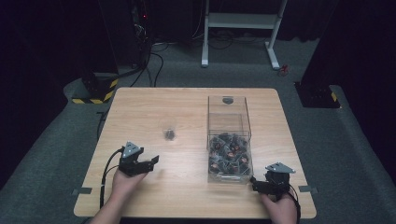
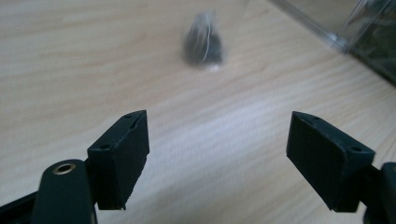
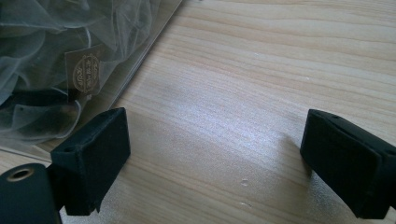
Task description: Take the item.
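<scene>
A small dark mesh pouch [image 1: 169, 134] lies alone on the wooden table [image 1: 187, 107], left of a clear plastic box [image 1: 226, 116] whose near half holds several similar pouches [image 1: 229, 154]. My left gripper [image 1: 149, 162] is at the table's near left, open with nothing between its jaws. In the left gripper view the lone pouch [image 2: 203, 42] is blurred, ahead of the left gripper [image 2: 217, 140] and apart from it. My right gripper [image 1: 260, 184] stays by the box's near right corner, open and empty. In the right gripper view the right gripper [image 3: 215, 149] hovers over bare wood.
The box's edge [image 2: 336, 37] crosses the top right of the left gripper view. Sheer pouches with a gold label [image 3: 86, 70] press against the box wall [image 3: 140, 56] in the right gripper view. A white frame [image 1: 240, 21] stands on the floor beyond the table.
</scene>
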Tool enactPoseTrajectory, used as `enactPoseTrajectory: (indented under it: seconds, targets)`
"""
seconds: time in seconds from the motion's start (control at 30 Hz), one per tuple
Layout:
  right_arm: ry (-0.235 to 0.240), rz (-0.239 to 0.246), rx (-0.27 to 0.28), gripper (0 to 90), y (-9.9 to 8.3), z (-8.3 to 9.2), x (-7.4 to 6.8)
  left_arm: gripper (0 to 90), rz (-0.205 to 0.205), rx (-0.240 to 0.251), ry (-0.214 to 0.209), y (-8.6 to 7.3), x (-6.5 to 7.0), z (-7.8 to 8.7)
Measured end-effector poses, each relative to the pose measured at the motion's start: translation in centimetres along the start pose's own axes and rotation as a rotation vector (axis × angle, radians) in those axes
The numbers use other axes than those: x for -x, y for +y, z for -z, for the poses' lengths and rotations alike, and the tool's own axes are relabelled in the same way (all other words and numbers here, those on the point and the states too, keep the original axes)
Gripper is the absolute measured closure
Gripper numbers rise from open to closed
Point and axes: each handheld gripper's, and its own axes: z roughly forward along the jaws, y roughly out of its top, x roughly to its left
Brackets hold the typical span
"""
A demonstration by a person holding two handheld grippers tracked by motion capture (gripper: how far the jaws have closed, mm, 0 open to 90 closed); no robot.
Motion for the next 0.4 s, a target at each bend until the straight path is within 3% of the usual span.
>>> enactPoseTrajectory:
  seconds: [0.23,0.33,0.4]
  targets:
    - [-0.001,0.001,0.002,8.1,0.0,0.0,0.0,21.9,-0.007,-0.053,-0.005,-1.9,0.1,0.8]
    - [-0.001,0.001,0.002,8.2,0.0,0.0,0.0,21.9,0.006,-0.051,-0.005,-2.2,0.1,0.9]
    - [-0.001,0.001,0.002,8.1,0.0,0.0,0.0,21.9,-0.010,-0.051,-0.005,-2.2,0.2,1.0]
